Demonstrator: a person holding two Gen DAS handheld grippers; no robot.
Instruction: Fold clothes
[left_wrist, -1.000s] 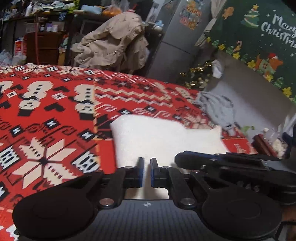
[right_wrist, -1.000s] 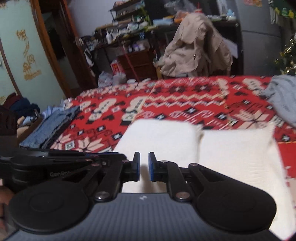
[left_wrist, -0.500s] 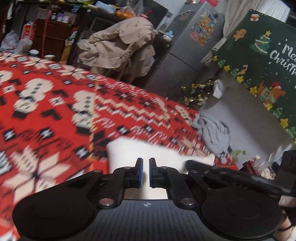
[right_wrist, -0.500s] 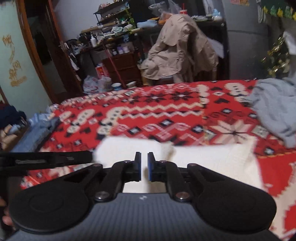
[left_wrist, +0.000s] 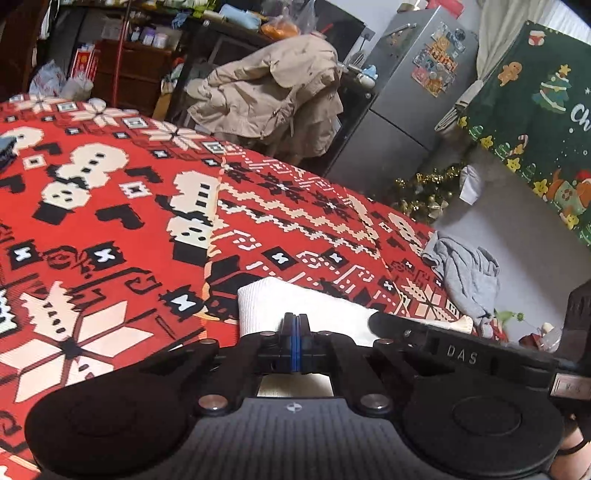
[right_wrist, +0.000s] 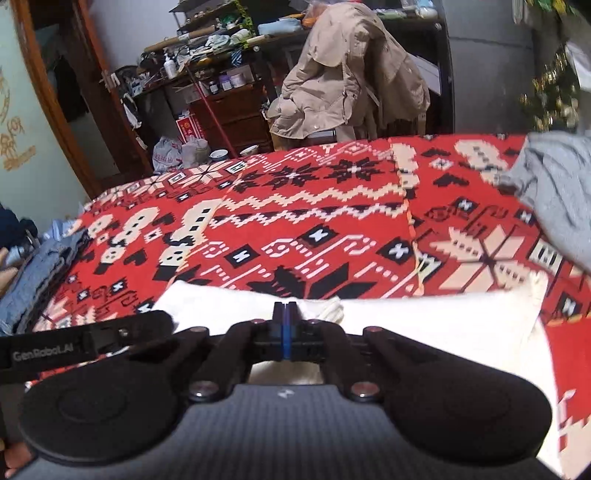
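the left gripper (left_wrist: 294, 325) is matte black with blue pads, two round discs, silver screws and a ribbed grey body bearing a small round logo. the right gripper (right_wrist: 284, 314) is the same build; its side bar in the left view reads "das", while the left one's bar reads "genrobot.ai". bare skin shows at the lower corners.

white ribbed cloth garment (left_wrist: 295, 306) on woven-look red patterned blanket (left_wrist: 110, 221)
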